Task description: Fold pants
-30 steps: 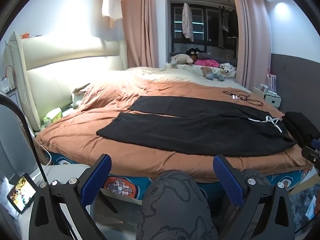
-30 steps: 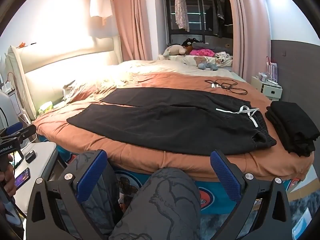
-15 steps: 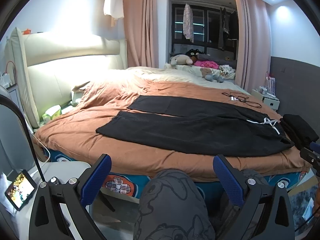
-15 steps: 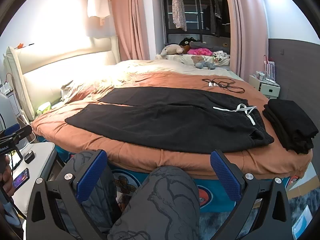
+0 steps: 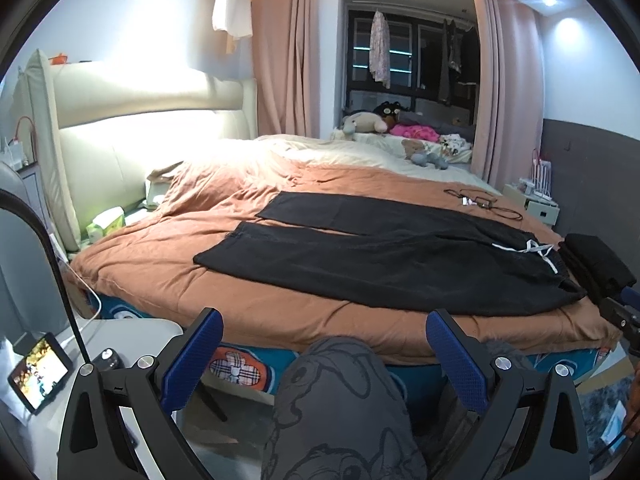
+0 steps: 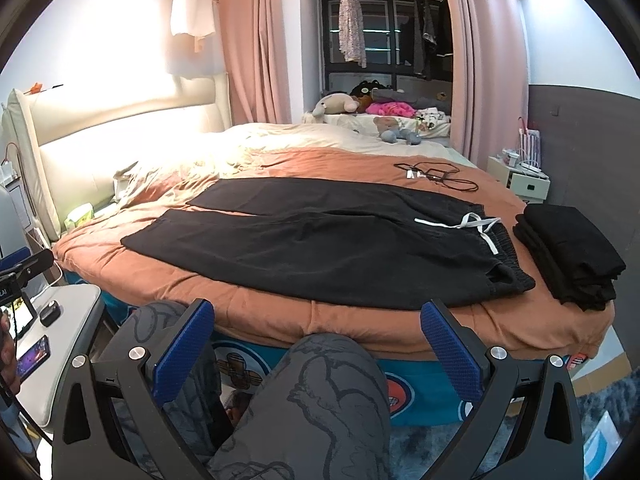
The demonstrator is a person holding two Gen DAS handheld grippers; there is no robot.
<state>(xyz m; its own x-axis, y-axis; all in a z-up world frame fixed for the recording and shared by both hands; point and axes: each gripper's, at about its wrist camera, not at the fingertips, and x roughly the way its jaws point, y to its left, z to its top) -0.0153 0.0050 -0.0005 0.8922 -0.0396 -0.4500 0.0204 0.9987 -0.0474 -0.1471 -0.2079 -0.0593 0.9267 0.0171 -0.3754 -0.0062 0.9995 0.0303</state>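
Hovering off the bed's (image 6: 280, 322) near edge as before with both tongs, left (image 5: 324, 354) and right (image 6: 316, 348), apart and empty; pants (image 6: 320, 248) flat, spread, unfolded, nothing begun.

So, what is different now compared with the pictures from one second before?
Very little. Both cameras shifted slightly, so the bed sits a bit lower in each view, which suggests the claws were raised or tilted a little. Nothing was taken hold of or let go. The left claw and right claw stay open and empty; the black pants lie spread flat on the orange blanket, beside the folded black stack.
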